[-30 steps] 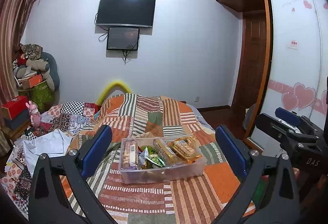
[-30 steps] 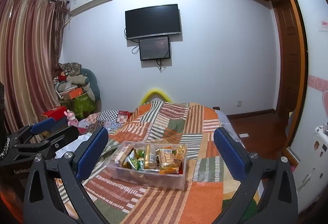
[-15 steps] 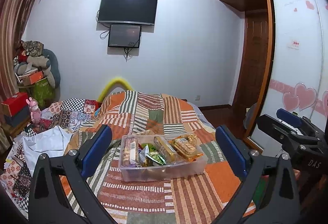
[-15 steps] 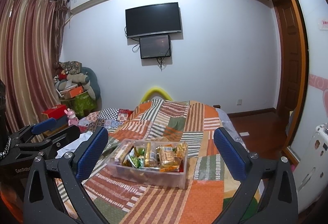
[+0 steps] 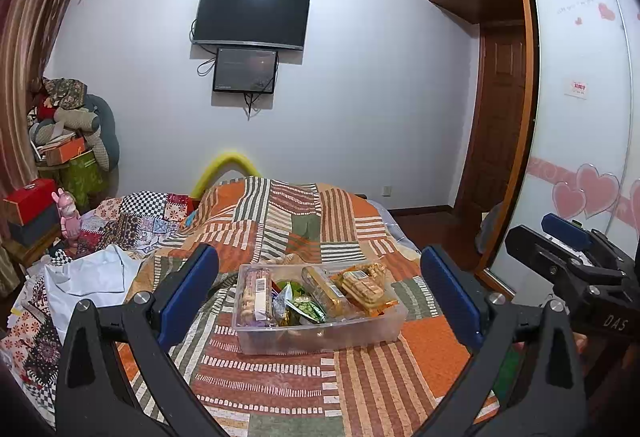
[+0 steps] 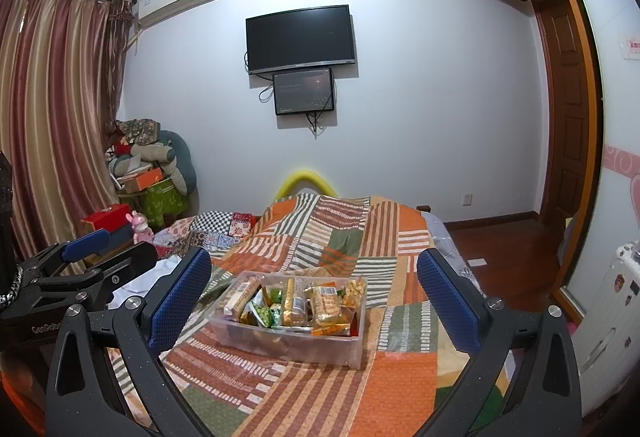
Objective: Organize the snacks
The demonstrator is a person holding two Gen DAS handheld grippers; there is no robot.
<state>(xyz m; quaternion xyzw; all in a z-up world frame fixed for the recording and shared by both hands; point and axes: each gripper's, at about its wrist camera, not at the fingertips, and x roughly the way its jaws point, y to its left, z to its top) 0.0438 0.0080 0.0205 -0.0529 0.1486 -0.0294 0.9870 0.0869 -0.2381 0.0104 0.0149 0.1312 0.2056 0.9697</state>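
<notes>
A clear plastic bin [image 5: 320, 333] full of wrapped snacks sits on the patchwork bedspread; it also shows in the right wrist view [image 6: 296, 337]. Inside are a purple biscuit pack [image 5: 256, 295], green packets [image 5: 306, 307] and golden cracker packs [image 5: 362, 287]. My left gripper [image 5: 320, 293] is open and empty, held above the bed short of the bin. My right gripper [image 6: 314, 297] is open and empty, also short of the bin. Each gripper shows at the edge of the other's view.
The bed [image 5: 304, 229] has a striped orange and green cover. Crumpled white cloth and quilts [image 5: 92, 277] lie at its left. Boxes and stuffed bags [image 5: 60, 157] pile by the curtain. A wardrobe with sliding door [image 5: 580, 157] stands right. A TV [image 5: 251, 17] hangs on the wall.
Both views have tilted down and moved slightly closer to the bin, which sits a little larger and lower. Both grippers stay open.
</notes>
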